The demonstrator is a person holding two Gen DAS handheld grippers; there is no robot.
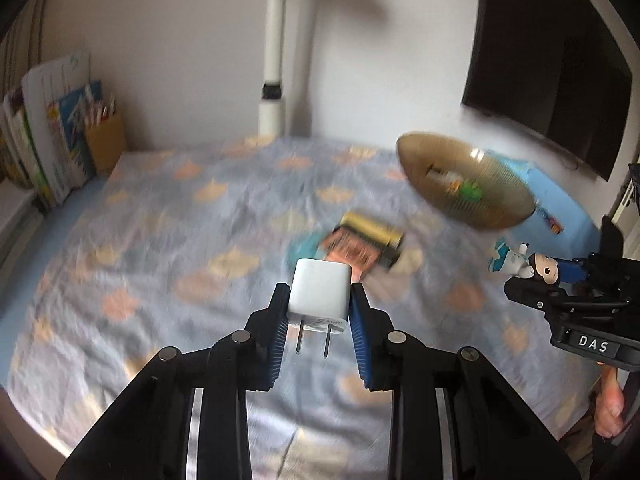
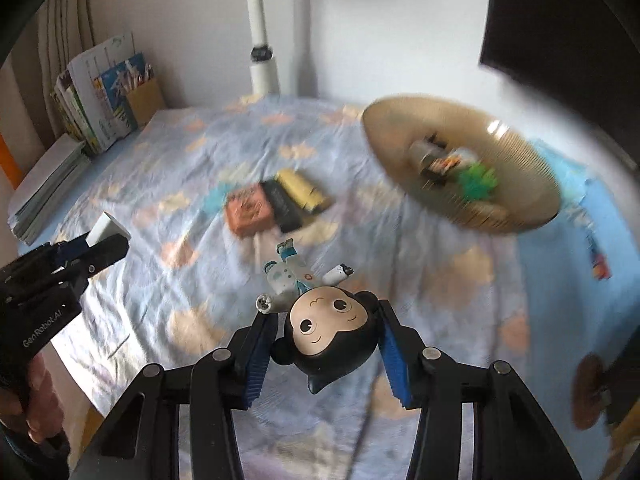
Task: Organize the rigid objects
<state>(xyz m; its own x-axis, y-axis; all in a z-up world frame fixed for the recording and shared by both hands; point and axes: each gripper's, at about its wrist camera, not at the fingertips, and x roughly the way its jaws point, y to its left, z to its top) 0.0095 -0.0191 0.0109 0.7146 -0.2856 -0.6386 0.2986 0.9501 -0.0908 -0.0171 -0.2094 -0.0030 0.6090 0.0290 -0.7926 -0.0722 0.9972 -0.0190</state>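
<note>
White USB charger (image 1: 320,294), rounded cube, two metal prongs pointing back toward the camera, pinched between the blue pads of the left claw (image 1: 319,316) and held above the bed (image 1: 140,240); same charger seen small at left edge of the right wrist view (image 2: 107,232). Figurine (image 2: 320,320) with big black round-eared head, tan smiling face, small white and teal body, held upside down, head clamped between the pads of the right claw (image 2: 326,344), body sticking forward past the tips, in the air over the bed. In the left view the figurine (image 1: 528,266) pokes out of the right claw at right edge. Gold ribbed bowl (image 2: 460,164) on far right part of the bed, blurred, some small items inside incl. something green. Mid-bed cluster ahead of both claws: orange box (image 2: 248,212), black block (image 2: 286,202), yellow block (image 2: 302,188), touching side by side, blurred. Books (image 2: 100,96) stacked against the wall far left
</note>
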